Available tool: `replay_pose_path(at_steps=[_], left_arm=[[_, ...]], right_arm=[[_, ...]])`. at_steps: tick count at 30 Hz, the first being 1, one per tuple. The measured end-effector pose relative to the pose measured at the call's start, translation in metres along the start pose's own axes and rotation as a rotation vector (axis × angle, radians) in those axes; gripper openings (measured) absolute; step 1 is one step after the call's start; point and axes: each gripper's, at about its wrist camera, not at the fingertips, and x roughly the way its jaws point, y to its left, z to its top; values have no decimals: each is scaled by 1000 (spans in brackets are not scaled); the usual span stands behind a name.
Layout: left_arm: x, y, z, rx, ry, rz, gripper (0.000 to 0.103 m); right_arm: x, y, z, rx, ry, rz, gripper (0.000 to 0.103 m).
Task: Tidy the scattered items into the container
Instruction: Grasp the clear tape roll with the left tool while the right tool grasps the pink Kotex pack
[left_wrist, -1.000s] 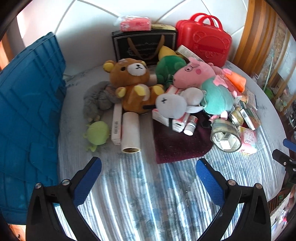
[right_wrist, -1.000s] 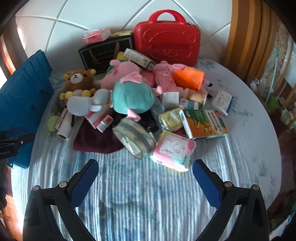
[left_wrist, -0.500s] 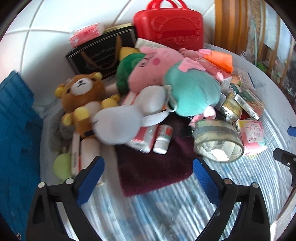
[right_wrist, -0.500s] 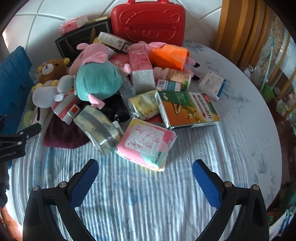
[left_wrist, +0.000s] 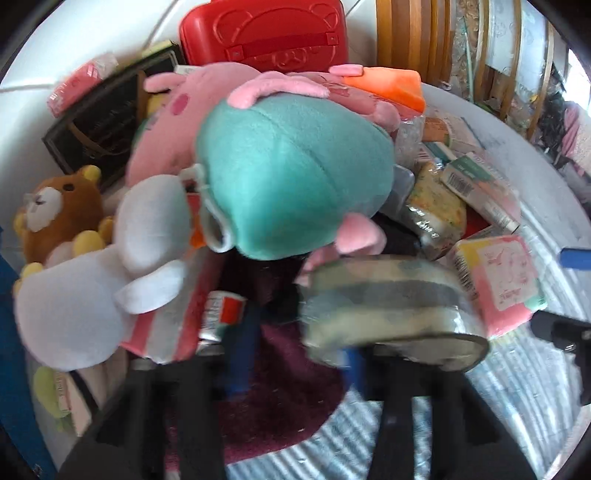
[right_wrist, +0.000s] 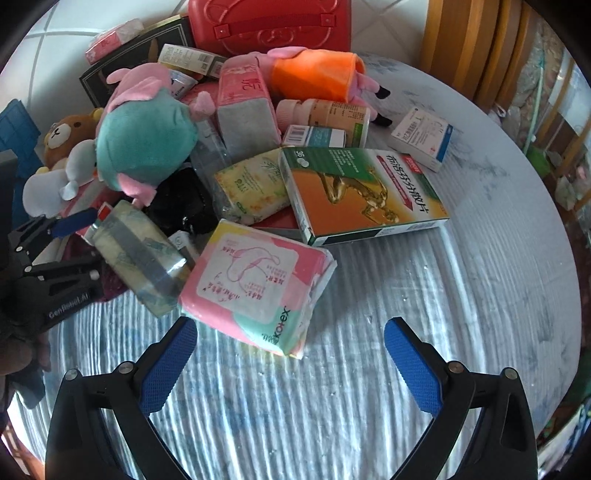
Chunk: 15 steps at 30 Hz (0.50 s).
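The left gripper (left_wrist: 295, 352) is buried in the pile, its fingers closing almost together beside the tape roll (left_wrist: 388, 302) and above the maroon cloth (left_wrist: 280, 398). Blur hides whether they pinch anything, so the likeliest failure is a lift that comes up empty or catches only a fold of cloth. Dragging that cloth would probably tip the small bottle (left_wrist: 221, 314) and pull down the teal plush (left_wrist: 291, 177) leaning overhead. The right gripper (right_wrist: 290, 354) hangs with fingers wide apart just short of the pink pack (right_wrist: 255, 284); the soft pack may slide on the tabletop (right_wrist: 369, 406) instead of seating. The blue container (right_wrist: 14, 125) sits at the far left edge, well apart from both, so a weak hold could drop its load on the way.
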Motion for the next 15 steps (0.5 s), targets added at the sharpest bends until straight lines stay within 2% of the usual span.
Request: replay_pose_path(at_steps=[3, 6, 8, 11, 15], left_arm=[[-4, -5, 3, 7, 20, -40, 12], [-11, -3, 1, -21, 63, -20, 11], [-14, 6, -1, -77, 127, -7, 11], [-17, 26, -10, -192, 267, 11, 11], [-34, 41, -16, -231, 281, 20, 11]], right_arm=[[9, 0, 3, 6, 6, 5, 103], [12, 3, 7, 6, 6, 19, 103], [14, 7, 9, -1, 7, 29, 103], [19, 14, 12, -10, 22, 39, 103], [29, 24, 15, -23, 49, 37, 103]])
